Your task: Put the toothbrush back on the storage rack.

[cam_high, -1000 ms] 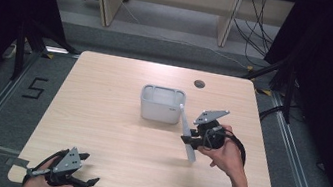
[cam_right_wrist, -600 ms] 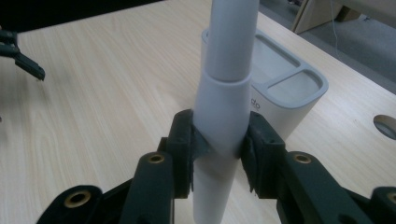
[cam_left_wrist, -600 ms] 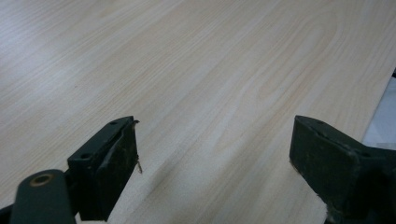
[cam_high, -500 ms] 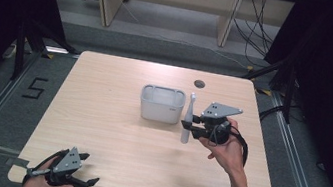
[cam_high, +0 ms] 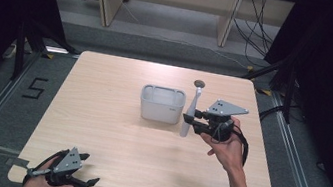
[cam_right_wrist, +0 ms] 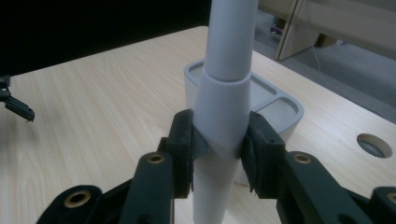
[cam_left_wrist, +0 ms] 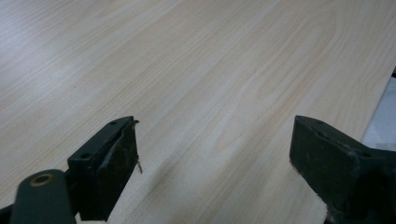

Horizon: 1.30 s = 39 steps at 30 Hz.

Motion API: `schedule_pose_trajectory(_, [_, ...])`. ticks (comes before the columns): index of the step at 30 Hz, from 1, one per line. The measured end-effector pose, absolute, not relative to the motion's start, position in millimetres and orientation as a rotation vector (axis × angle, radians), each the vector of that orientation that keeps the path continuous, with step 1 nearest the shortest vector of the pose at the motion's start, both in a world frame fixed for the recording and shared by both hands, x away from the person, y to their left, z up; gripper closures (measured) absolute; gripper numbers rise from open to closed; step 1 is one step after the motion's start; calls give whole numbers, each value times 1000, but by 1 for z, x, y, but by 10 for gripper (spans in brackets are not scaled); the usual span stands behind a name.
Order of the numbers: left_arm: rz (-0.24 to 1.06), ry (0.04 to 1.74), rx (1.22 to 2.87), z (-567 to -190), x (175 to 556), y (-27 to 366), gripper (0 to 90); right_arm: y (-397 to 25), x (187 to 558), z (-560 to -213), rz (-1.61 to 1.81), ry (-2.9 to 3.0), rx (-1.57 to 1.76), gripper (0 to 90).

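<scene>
High view: the right gripper [cam_high: 196, 124], clamped on a white tube [cam_high: 189, 113], has swung it from a slant a second ago to upright, just right of the grey container [cam_high: 162, 104] on the counter [cam_high: 100, 113]. The tube looks lifted and lined up, likely ready to drop into the container. The left gripper [cam_high: 83, 177] rests at the near edge as before — jaws apart, holding nothing.
</scene>
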<state>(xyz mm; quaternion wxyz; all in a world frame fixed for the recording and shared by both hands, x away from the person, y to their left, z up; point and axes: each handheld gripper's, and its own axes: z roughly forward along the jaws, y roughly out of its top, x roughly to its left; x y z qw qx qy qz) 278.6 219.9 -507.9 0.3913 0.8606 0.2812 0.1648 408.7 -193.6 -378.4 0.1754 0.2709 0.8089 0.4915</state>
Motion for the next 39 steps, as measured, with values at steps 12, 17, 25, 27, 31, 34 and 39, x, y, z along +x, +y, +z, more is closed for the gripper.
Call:
schedule_pose_trajectory(12, [434, 718, 2193, -509, 279, 220, 147, -194, 417, -372, 1405, 2225, 779, 669])
schedule_pose_trajectory(17, [424, 731, 2192, -509, 278, 220, 147, -194, 422, -369, 1431, 2231, 854, 669])
schedule_pose_trajectory(25, [416, 729, 2198, -509, 279, 221, 147, -190, 435, -357, 1417, 2222, 872, 669])
schedule_pose_trajectory(27, [423, 720, 2204, -509, 280, 221, 147, -189, 438, -352, 1417, 2206, 862, 669])
schedule_pose_trajectory(31, [406, 728, 2202, -509, 279, 221, 147, -187, 441, -342, 1430, 2206, 870, 669])
schedule_pose_trajectory(34, [422, 732, 2190, -509, 278, 221, 147, -187, 445, -334, 1436, 2190, 868, 669])
schedule_pose_trajectory(39, [421, 720, 2199, -508, 279, 221, 147, -186, 451, -322, 1433, 2172, 873, 669])
